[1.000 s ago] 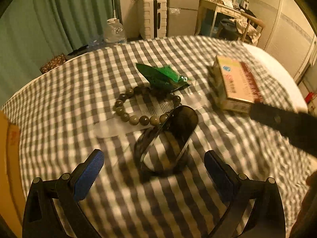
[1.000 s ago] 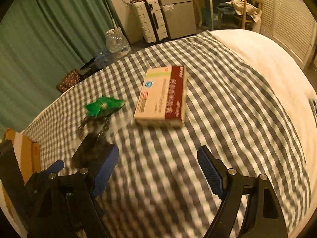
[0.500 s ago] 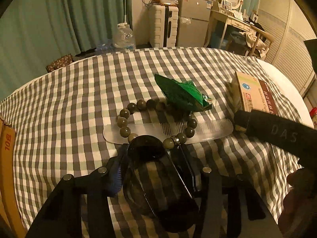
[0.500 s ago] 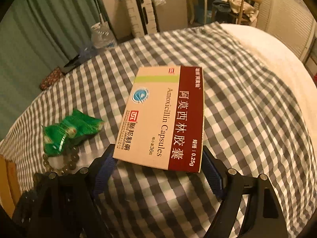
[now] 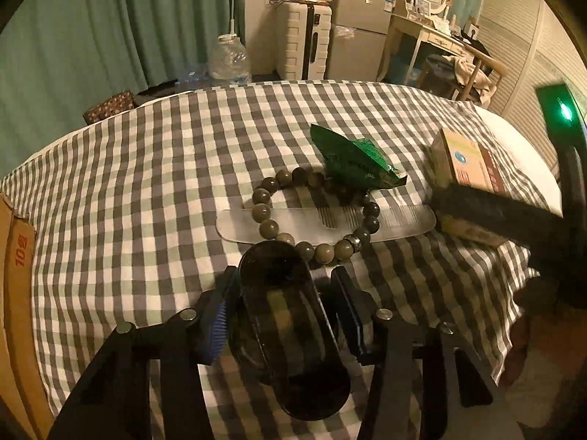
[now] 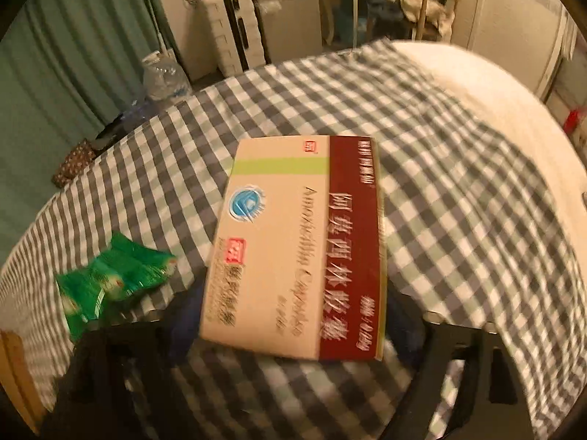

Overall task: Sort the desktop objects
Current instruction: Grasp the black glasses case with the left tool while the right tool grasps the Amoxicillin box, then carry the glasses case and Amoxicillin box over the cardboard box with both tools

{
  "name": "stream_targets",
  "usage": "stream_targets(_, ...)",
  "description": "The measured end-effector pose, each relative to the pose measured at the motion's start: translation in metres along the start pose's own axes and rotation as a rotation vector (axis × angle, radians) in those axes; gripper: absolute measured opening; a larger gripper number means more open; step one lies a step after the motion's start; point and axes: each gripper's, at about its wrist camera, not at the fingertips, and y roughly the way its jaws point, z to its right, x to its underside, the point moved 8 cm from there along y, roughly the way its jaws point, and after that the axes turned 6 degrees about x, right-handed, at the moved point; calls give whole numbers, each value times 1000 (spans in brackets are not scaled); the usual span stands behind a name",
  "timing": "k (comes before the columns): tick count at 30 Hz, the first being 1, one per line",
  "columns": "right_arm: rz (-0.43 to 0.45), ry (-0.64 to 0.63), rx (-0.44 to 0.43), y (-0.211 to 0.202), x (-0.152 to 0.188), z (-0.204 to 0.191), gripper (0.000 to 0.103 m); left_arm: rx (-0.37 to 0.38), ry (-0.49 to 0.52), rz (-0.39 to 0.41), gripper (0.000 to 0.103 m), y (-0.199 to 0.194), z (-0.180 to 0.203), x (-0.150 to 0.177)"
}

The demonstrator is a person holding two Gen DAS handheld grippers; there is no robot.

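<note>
Dark glossy plastic is sitting between our left gripper (image 5: 282, 293)'s fingers: a smoky oval case (image 5: 290, 330) that we are clasping at about half width, the blue pads pressing its long sides. Just beyond its far tip a bracelet of olive beads (image 5: 315, 216) is lying across a clear comb (image 5: 326, 222), with a crumpled green packet (image 5: 352, 163) resting on the far beads. To the right, a tan and maroon medicine box (image 6: 297, 249) is lying between our right gripper (image 6: 293, 315)'s fingers, whose jaws are closing around it; motion blur is keeping us from telling whether the pads are touching its sides yet. Everything is resting on a grey and white checked cloth (image 5: 146, 190) covering the tabletop. Beyond it, green curtains (image 5: 110, 25) are hanging at the left, and a white suitcase (image 5: 302, 42), a big water bottle (image 5: 229, 58) and a pale dressing table (image 5: 425, 33) are standing against the far wall.
</note>
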Motion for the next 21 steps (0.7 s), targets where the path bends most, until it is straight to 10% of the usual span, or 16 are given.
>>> stream_targets(6, -33, 18, -127, -26, 24, 28, 77, 24, -16, 0, 29, -24, -9, -3)
stream_targets(21, -104, 51, -267, -109, 90, 44, 77, 67, -18, -21, 28, -99, -3, 38)
